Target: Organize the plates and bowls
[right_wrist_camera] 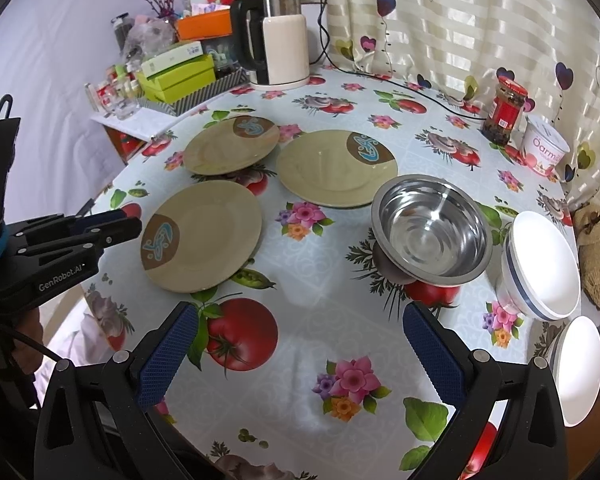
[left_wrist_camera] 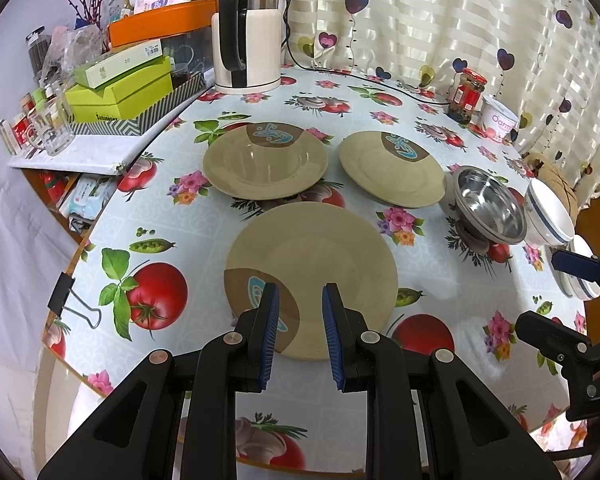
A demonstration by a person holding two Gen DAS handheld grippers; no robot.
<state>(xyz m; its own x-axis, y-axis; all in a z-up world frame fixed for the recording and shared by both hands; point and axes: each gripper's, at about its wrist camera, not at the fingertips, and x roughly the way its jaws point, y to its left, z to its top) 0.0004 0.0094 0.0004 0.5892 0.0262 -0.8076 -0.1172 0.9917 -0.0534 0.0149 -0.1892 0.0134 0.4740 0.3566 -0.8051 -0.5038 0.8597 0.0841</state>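
Three tan plates lie apart on the flowered tablecloth: a near plate [left_wrist_camera: 312, 276] [right_wrist_camera: 202, 236], a far left deep plate [left_wrist_camera: 265, 160] [right_wrist_camera: 231, 145] and a far right plate [left_wrist_camera: 392, 168] [right_wrist_camera: 336, 166]. A steel bowl [left_wrist_camera: 490, 204] [right_wrist_camera: 432, 228] rests tilted beside a white bowl with a blue stripe [left_wrist_camera: 550, 212] [right_wrist_camera: 542, 266]. Another white bowl [right_wrist_camera: 578, 370] sits at the table's right edge. My left gripper [left_wrist_camera: 300, 304] hovers over the near plate's front rim, jaws narrowly apart and empty. My right gripper [right_wrist_camera: 300, 320] is wide open and empty, in front of the steel bowl.
A white kettle [left_wrist_camera: 248, 48] with its cord stands at the back. Green boxes [left_wrist_camera: 120, 88] and glasses crowd a shelf at the left. A red-lidded jar [left_wrist_camera: 467, 94] and a yogurt tub [left_wrist_camera: 499, 118] stand at the back right by the curtain. A binder clip [left_wrist_camera: 62, 292] grips the left table edge.
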